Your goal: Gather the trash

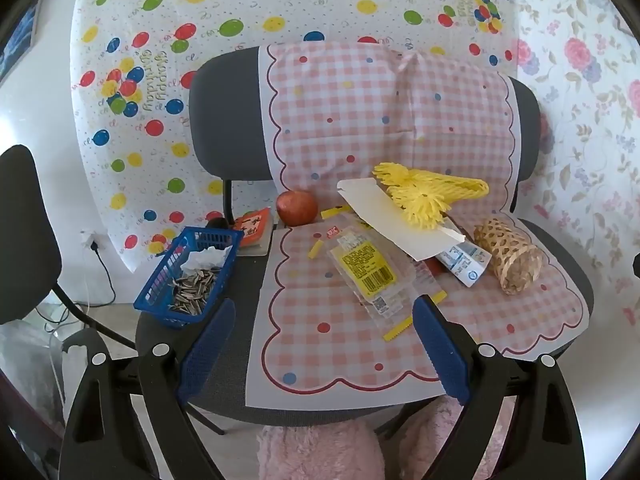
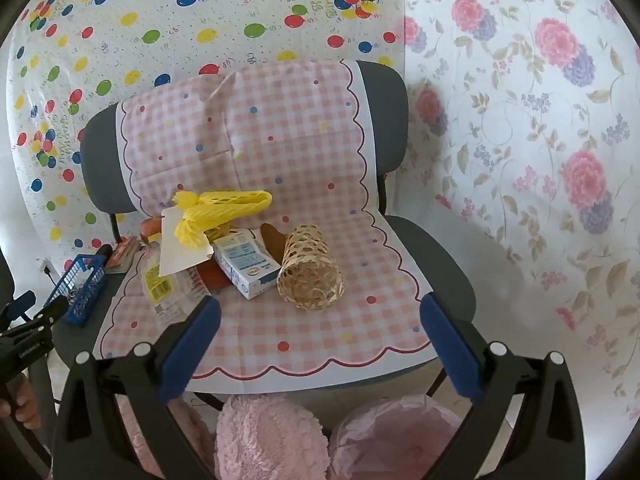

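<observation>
Trash (image 1: pixel 366 268) heaped mid-frame on checked cloth (image 1: pixel 320 340) over grey chair (image 1: pixel 224 120): wrappers, white card (image 1: pixel 384 216), yellow net (image 1: pixel 424 196), milk carton (image 2: pixel 246 268), woven basket (image 2: pixel 310 272) lying on its side at right. Blue bin (image 1: pixel 188 276) with seed shells at left edge of seat, apple (image 1: pixel 297 207) behind. Left gripper (image 1: pixel 320 344) and right gripper (image 2: pixel 320 340) low in frame, jaws wide apart, nothing between, clear of the heap.

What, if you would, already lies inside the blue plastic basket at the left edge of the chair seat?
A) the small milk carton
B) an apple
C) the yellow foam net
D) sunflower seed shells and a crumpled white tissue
D: in the left wrist view the blue basket holds a heap of striped sunflower seed shells with a crumpled white tissue behind them.
</observation>
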Available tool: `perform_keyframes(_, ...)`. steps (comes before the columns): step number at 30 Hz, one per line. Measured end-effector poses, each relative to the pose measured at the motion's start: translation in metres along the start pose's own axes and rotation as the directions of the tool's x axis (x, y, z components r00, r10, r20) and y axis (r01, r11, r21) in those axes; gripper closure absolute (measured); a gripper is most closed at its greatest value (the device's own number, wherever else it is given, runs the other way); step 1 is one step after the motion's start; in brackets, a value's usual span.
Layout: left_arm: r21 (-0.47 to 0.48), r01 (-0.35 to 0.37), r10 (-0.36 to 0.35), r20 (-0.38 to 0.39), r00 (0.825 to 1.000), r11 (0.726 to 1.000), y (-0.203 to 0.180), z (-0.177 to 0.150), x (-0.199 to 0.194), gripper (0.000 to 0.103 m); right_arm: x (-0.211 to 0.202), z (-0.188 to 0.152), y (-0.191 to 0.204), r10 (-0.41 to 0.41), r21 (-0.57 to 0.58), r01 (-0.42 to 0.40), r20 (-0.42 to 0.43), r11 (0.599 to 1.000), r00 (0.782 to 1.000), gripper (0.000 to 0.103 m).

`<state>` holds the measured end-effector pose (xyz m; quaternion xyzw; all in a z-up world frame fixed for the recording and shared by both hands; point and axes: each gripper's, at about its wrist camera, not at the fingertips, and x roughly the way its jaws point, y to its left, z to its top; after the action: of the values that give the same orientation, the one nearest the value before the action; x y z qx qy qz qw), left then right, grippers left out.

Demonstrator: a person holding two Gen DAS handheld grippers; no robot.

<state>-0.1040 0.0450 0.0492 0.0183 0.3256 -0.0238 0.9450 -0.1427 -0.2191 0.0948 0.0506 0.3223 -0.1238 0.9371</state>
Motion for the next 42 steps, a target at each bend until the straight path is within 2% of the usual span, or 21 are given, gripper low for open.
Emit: perform_keyframes(42,0.004,0.004,-0.004,-0.003,1.000,1.000,0.0004,-0.0010,0.0007,0.013,0.0062,-0.0039,-0.0010,0.001,-0.007,-0.001,0.001,1.000,1.000,0.006)
